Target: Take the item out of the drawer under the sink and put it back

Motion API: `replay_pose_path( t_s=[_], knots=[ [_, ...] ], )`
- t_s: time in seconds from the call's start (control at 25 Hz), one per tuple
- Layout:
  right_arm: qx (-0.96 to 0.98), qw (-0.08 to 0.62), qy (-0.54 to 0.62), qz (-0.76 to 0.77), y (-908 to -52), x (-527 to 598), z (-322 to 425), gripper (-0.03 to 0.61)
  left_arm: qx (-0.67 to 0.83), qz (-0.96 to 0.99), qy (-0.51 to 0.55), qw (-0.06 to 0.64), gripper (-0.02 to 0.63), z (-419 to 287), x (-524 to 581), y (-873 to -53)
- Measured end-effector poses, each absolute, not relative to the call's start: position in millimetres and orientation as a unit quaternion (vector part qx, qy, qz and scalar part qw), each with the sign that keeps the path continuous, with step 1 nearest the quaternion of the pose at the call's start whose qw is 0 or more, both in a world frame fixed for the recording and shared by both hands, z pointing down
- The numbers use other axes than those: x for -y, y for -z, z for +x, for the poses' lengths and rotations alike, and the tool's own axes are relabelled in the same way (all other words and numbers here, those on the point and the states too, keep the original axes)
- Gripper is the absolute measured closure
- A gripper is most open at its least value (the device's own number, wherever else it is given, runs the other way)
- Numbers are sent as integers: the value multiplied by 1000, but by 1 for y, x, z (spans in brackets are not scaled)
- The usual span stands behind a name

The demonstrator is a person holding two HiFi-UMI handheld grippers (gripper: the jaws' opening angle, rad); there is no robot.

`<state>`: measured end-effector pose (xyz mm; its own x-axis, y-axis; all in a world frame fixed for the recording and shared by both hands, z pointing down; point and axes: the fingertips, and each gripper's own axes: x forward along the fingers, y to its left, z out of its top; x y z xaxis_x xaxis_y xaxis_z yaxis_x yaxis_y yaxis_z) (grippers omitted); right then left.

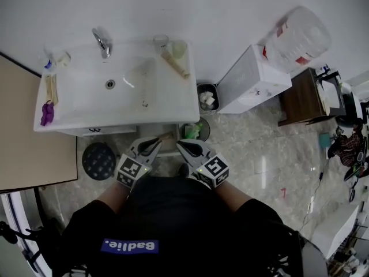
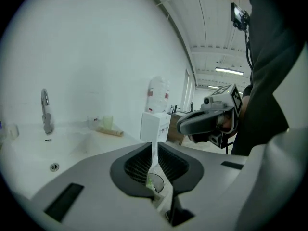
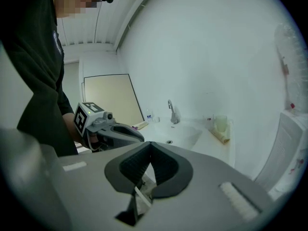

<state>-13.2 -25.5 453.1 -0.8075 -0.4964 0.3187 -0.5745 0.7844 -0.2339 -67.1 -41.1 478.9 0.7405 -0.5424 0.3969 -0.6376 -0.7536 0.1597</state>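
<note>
Left gripper (image 1: pixel 154 145) and right gripper (image 1: pixel 182 145) sit near the cabinet front (image 1: pixel 121 130) below the sink (image 1: pixel 86 105). Left jaws are a thin slit apart and empty, right jaws closed tip to tip and empty. The item isn't in view, probably inside the drawer, so spread one gripper's jaws, grab the drawer edge squarely and pull straight out.

White wall (image 1: pixel 230 4); glossy marble floor (image 1: pixel 253 154) (light reflections); brown side table (image 1: pixel 300 100).

A bin (image 1: pixel 207 98) stands right of the sink (image 1: pixel 173 105), a stool (image 1: pixel 98 161) before it.
</note>
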Motion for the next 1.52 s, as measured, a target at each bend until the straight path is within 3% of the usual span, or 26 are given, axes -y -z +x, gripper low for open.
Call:
replay_pose_path(
  t_s=[0.6,1.52],
  knots=[
    [956,84,-143,242,-417,27,-47,577,336,928,-108,116,606,-79,30,-402],
    [958,88,-145,232,-417,14,-56,577,339,926,-109,124,606,-81,16,-405]
  ],
)
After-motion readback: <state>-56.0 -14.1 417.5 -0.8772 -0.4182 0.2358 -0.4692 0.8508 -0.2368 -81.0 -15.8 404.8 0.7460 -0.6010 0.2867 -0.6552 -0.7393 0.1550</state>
